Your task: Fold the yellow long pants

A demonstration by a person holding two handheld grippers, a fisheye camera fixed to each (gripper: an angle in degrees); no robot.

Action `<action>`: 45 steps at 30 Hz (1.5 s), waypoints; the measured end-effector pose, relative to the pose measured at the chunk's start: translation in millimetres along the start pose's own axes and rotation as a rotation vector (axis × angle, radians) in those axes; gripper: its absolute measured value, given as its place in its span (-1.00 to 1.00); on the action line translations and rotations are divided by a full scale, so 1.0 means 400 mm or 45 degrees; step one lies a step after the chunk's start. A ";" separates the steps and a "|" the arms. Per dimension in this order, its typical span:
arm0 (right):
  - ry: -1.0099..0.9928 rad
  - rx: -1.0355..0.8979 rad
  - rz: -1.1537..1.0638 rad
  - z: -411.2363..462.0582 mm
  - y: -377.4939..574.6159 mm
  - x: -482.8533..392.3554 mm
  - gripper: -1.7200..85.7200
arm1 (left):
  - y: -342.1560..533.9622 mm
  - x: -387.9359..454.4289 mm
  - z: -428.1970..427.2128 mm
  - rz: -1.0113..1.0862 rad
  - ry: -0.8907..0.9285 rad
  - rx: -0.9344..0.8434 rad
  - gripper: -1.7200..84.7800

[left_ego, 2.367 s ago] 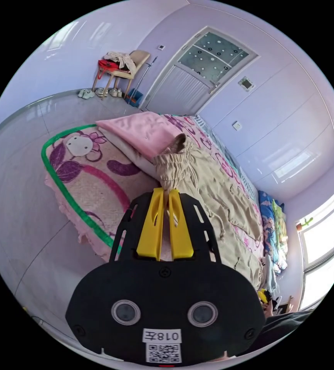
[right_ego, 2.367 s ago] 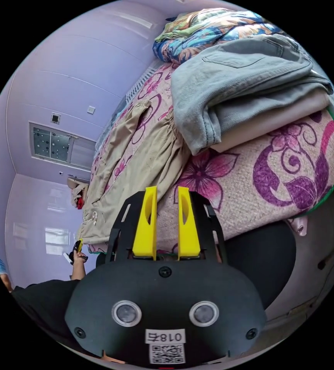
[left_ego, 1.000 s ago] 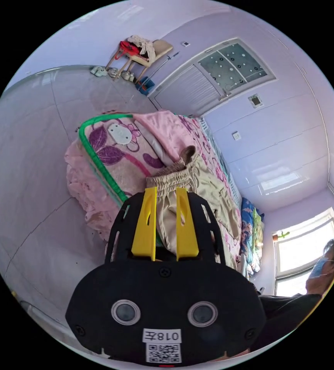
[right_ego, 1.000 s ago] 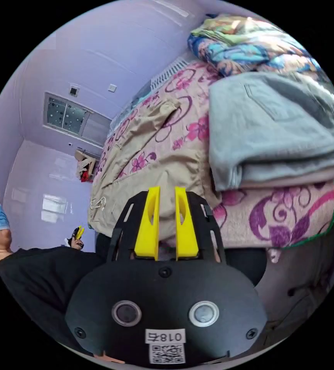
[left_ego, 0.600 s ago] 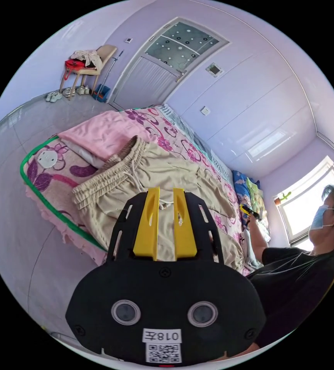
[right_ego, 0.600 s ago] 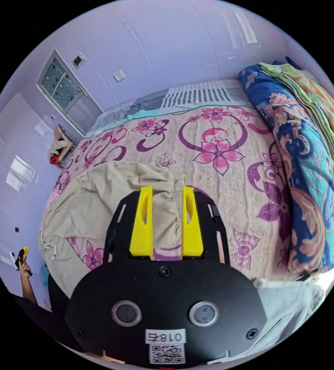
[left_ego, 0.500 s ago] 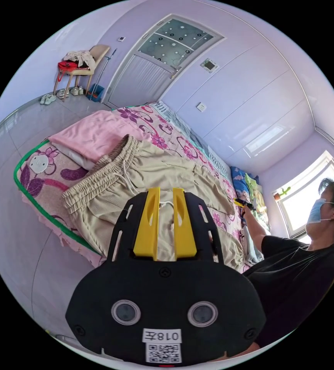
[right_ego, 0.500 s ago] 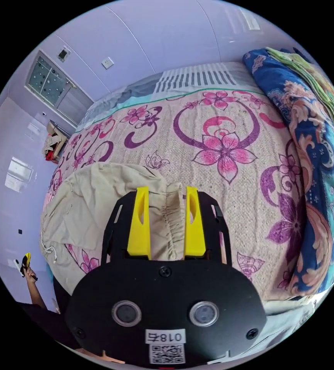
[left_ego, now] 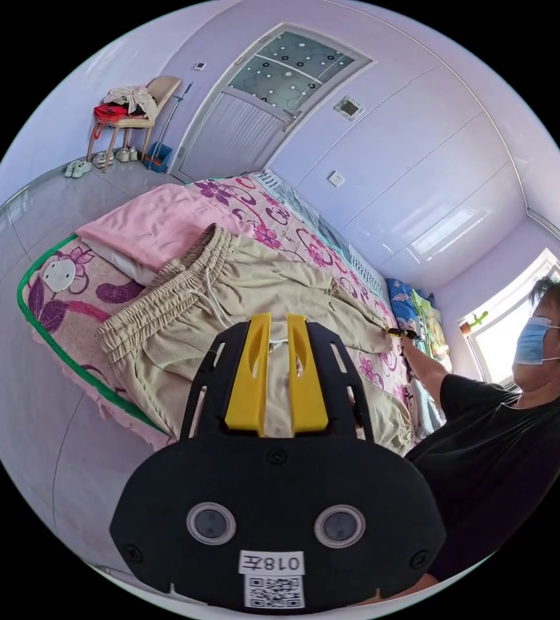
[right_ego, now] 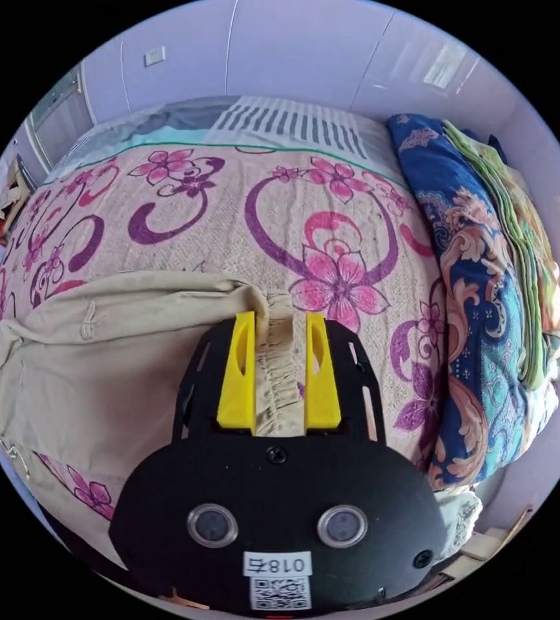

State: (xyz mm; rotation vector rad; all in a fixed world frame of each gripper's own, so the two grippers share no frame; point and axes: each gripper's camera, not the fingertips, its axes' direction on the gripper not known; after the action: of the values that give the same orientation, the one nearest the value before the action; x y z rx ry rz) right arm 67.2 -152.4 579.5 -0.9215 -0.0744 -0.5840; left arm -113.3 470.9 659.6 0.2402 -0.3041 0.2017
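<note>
The yellow-beige long pants (left_ego: 247, 290) lie spread on the bed, their elastic waistband (left_ego: 163, 290) toward the foot end. My left gripper (left_ego: 279, 318) hovers over the drawstring area with only a narrow gap between its jaws, and it holds nothing. In the right gripper view, my right gripper (right_ego: 280, 316) is open. The gathered cuff (right_ego: 276, 361) of the far leg lies between its jaws, apart from both. That leg (right_ego: 118, 323) stretches off to the left. The right gripper (left_ego: 399, 334) also shows small at the leg's end in the left gripper view.
The bed has a floral cover (right_ego: 331, 213) with a green edge (left_ego: 53, 336). A folded pink cloth (left_ego: 157, 223) lies beside the waistband. Blue floral quilts (right_ego: 486, 290) are stacked by the cuff. A person in a black shirt (left_ego: 499, 452) stands beside the bed. A chair (left_ego: 131, 110) and a door (left_ego: 254, 110) are behind.
The left gripper let go of the waistband, and the pants now lie flat. The right gripper came over the bed to the leg cuff, and its jaws now straddle it.
</note>
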 end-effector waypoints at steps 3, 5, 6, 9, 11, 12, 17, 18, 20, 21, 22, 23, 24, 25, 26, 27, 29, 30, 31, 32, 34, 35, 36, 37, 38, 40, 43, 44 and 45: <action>-0.069 0.050 0.108 -0.031 0.033 0.035 -0.66 | -0.001 0.010 -0.039 -0.007 0.012 0.029 -0.85; -0.143 0.141 0.167 -0.098 0.071 0.076 -0.66 | -0.014 0.020 -0.054 0.012 0.002 0.044 -0.85; -0.153 0.175 0.181 -0.119 0.083 0.086 -0.66 | -0.032 0.032 -0.053 0.042 -0.010 0.047 -0.85; -0.249 0.363 0.164 -0.222 0.145 0.095 -0.70 | -0.116 0.084 -0.007 0.170 -0.047 0.031 -0.85; -0.478 0.365 -0.068 -0.258 0.153 0.026 -0.72 | -0.191 0.128 0.044 0.295 -0.112 0.012 -0.83; -0.541 0.343 -0.131 -0.262 0.150 0.001 -0.72 | -0.245 0.158 0.085 0.381 -0.193 -0.005 -0.82; -1.012 0.064 -0.587 -0.276 0.097 -0.300 -0.73 | -0.454 0.238 0.281 0.668 -0.444 -0.139 -0.82; -1.043 0.013 -0.631 -0.274 0.087 -0.341 -0.73 | -0.495 0.250 0.330 0.715 -0.393 -0.184 -0.83; -1.042 -0.161 -0.760 -0.256 0.049 -0.498 -0.75 | -0.548 0.265 0.412 0.769 -0.282 -0.302 -0.84; -1.020 -0.207 -0.790 -0.246 0.039 -0.536 -0.75 | -0.575 0.271 0.466 0.772 -0.213 -0.375 -0.84; -0.978 -0.295 -0.825 -0.222 0.018 -0.607 -0.77 | -0.587 0.272 0.492 0.769 -0.171 -0.409 -0.84; -0.947 -0.407 -0.840 -0.189 -0.006 -0.670 -0.78 | -0.608 0.267 0.547 0.729 -0.095 -0.484 -0.83; -0.917 -0.443 -0.833 -0.174 -0.019 -0.695 -0.78 | -0.628 0.252 0.598 0.652 -0.088 -0.542 -0.82; -0.792 -0.421 -0.793 -0.157 -0.046 -0.732 -0.80 | -0.636 0.244 0.617 0.617 -0.112 -0.550 -0.82; -0.614 -0.332 -0.761 -0.153 -0.066 -0.759 -0.81 | -0.646 0.230 0.641 0.567 -0.197 -0.523 -0.81; -0.550 -0.256 -0.750 -0.159 -0.072 -0.771 -0.81 | -0.652 0.217 0.648 0.522 -0.298 -0.465 -0.81; -0.410 0.010 -0.773 -0.183 -0.059 -0.813 -0.81 | -0.652 0.202 0.647 0.471 -0.394 -0.383 -0.82; -0.372 0.046 -0.798 -0.184 -0.051 -0.826 -0.81 | -0.648 0.192 0.647 0.438 -0.385 -0.359 -0.82; -0.305 0.083 -0.851 -0.179 -0.031 -0.849 -0.79 | -0.645 0.189 0.647 0.424 -0.373 -0.354 -0.82; -0.278 0.074 -0.898 -0.166 -0.014 -0.862 -0.79 | -0.639 0.187 0.644 0.404 -0.352 -0.343 -0.82; -0.318 0.002 -0.918 -0.149 0.002 -0.850 -0.78 | -0.626 0.205 0.626 0.415 -0.340 -0.295 -0.83; -0.398 -0.007 -0.892 -0.153 0.011 -0.814 -0.78 | -0.615 0.225 0.605 0.442 -0.362 -0.239 -0.83; -0.452 0.006 -0.870 -0.161 0.017 -0.786 -0.79 | -0.602 0.249 0.581 0.482 -0.382 -0.177 -0.85; -0.541 0.044 -0.806 -0.178 0.028 -0.718 -0.80 | -0.595 0.262 0.570 0.510 -0.385 -0.149 -0.86; -0.598 0.109 -0.709 -0.194 0.041 -0.631 -0.83 | -0.579 0.287 0.557 0.582 -0.384 -0.115 -0.89; -0.613 0.154 -0.527 -0.193 0.059 -0.488 -0.87 | -0.564 0.313 0.574 0.672 -0.391 -0.177 -0.90; -0.449 -0.015 -0.243 -0.104 0.052 -0.287 -0.86 | -0.568 0.313 0.641 0.626 -0.418 -0.330 -0.88; -0.422 -0.059 -0.171 -0.069 0.044 -0.233 -0.86 | -0.571 0.313 0.652 0.582 -0.430 -0.312 -0.87; -0.412 -0.067 -0.141 -0.055 0.039 -0.212 -0.86 | -0.573 0.318 0.658 0.547 -0.440 -0.280 -0.87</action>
State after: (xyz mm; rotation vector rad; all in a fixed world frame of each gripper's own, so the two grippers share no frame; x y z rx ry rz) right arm -0.3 -124.7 528.9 -1.0622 -0.4048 -0.5363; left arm -12.6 203.7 897.6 -0.0141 -0.7170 0.5496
